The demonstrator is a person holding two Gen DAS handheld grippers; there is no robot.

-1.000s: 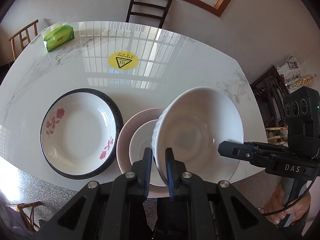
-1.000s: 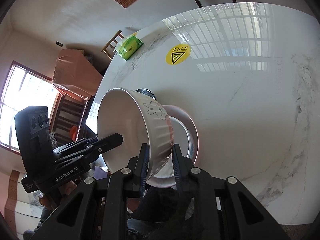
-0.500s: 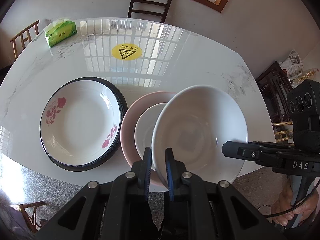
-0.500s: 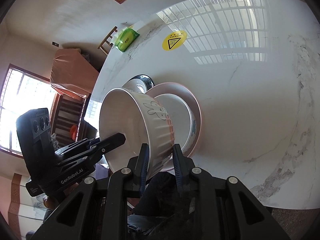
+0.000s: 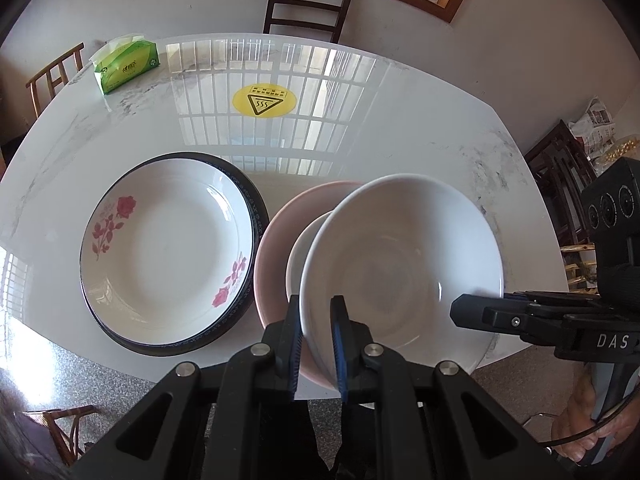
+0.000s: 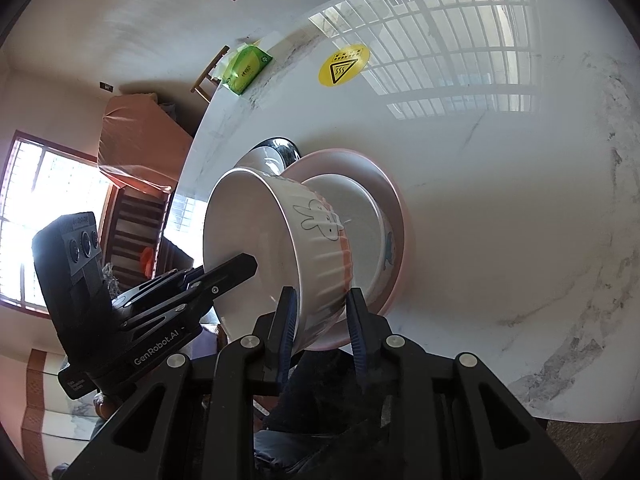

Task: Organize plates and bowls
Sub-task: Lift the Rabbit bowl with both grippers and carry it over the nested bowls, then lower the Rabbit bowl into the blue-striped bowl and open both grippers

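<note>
Left hand-held gripper (image 5: 315, 334) pinching the near rim of the white ribbed bowl (image 5: 400, 264), 1 pad inside the wall and 1 outside. Right hand-held gripper (image 6: 322, 328) straddling the opposite rim of that same bowl, inner pad against the inside wall, outer pad just beside the ribbed outside; cannot tell whether that outer pad presses.

Held tilted and clear of the desk (image 5: 400, 120), above the right part of the pink plate (image 5: 280, 240) near the front edge of the desk. Plenty of bare marble behind and to the right of the plate, broken only by a yellow warning sticker (image 5: 264, 101) at centre and a green tissue pack (image 5: 126, 66) at the far left corner. Little spare room at the front edge, with the pink plate close to it.

Small white bowl (image 6: 352, 216) sitting inside the pink plate, nothing seen in it, a small blue figure printed on its outer side. Rose-patterned plate (image 5: 168, 248) stacked on a dark-rimmed plate (image 5: 256, 208) just left of the pink one, rims nearly touching.

White inside, nothing in it, vertical ribs around the outside, a line-drawn rabbit (image 6: 320, 222) and a pink band lower down.
</note>
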